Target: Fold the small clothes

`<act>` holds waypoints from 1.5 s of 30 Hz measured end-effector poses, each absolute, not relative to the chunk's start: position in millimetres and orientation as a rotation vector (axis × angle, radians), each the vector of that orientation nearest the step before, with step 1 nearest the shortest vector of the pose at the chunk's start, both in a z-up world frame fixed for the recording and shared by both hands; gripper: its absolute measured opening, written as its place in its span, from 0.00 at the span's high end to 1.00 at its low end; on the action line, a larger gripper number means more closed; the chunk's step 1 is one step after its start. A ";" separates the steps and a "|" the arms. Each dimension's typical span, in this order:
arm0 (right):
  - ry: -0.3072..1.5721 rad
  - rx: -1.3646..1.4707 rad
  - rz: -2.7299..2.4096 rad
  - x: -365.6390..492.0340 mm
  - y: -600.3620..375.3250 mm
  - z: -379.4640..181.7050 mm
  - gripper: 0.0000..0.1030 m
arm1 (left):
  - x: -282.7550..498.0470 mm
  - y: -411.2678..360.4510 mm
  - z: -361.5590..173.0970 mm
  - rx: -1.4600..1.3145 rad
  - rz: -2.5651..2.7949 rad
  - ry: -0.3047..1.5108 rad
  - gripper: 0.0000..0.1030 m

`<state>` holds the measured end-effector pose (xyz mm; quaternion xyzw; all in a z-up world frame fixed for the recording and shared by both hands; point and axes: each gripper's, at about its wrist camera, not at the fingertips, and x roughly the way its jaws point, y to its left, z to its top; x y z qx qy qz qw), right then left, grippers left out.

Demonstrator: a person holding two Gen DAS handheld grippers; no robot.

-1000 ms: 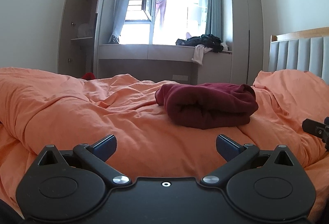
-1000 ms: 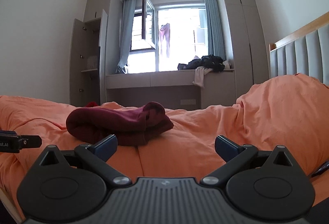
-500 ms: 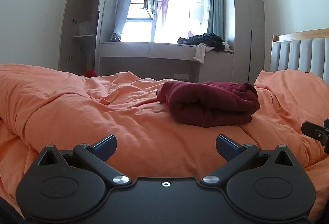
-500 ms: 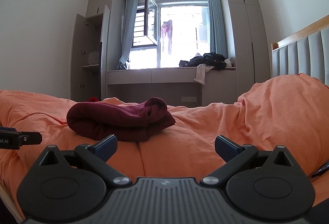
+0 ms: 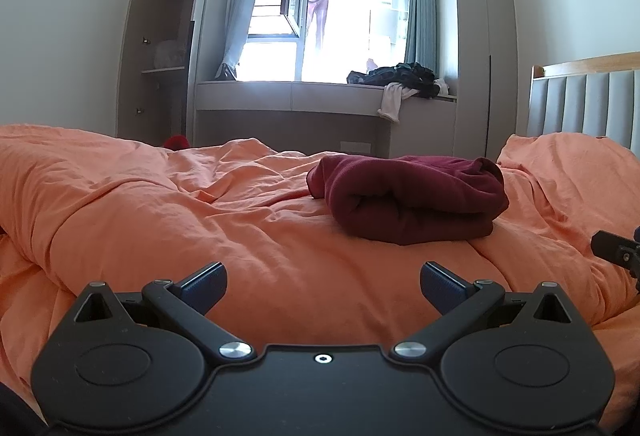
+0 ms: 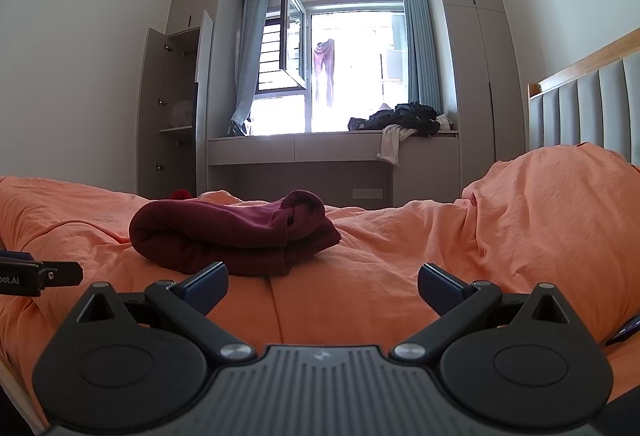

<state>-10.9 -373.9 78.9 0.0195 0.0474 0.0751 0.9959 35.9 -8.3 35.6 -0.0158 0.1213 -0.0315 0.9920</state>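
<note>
A dark red garment [image 5: 412, 202] lies folded in a thick bundle on the orange duvet [image 5: 160, 220]. In the left wrist view it sits ahead and to the right of my left gripper [image 5: 323, 286], which is open and holds nothing. In the right wrist view the same garment [image 6: 232, 236] lies ahead and to the left of my right gripper [image 6: 322, 286], also open and holding nothing. Neither gripper touches the garment. The tip of the right gripper [image 5: 616, 254] shows at the right edge of the left wrist view.
A padded grey headboard [image 5: 584, 104] with a wooden rail stands at the right. A window bench [image 5: 320, 96] across the room carries a heap of dark clothes [image 5: 400, 76]. An open cupboard [image 5: 164, 48] stands at the left. The duvet bulges high on the right [image 6: 560, 220].
Both grippers have drawn slightly back and down from the garment, which has not moved. Both stay open.
</note>
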 end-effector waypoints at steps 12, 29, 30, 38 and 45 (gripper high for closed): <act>0.095 0.042 0.148 -10.9 -373.7 79.1 0.00 | 36.0 -7.9 35.6 -0.031 -0.064 0.243 0.00; 0.094 0.042 0.148 -11.0 -373.8 78.8 0.00 | 36.5 -8.4 34.9 -0.030 -0.066 0.244 0.00; 0.094 0.042 0.148 -11.0 -373.8 78.9 0.00 | 36.3 -8.1 34.6 -0.031 -0.067 0.244 0.00; 0.094 0.042 0.147 -10.9 -373.7 78.7 0.00 | 36.5 -8.1 34.6 -0.032 -0.067 0.245 0.00; 0.094 0.042 0.148 -10.8 -373.6 78.6 0.00 | 36.0 -8.5 32.8 -0.032 -0.078 0.247 0.00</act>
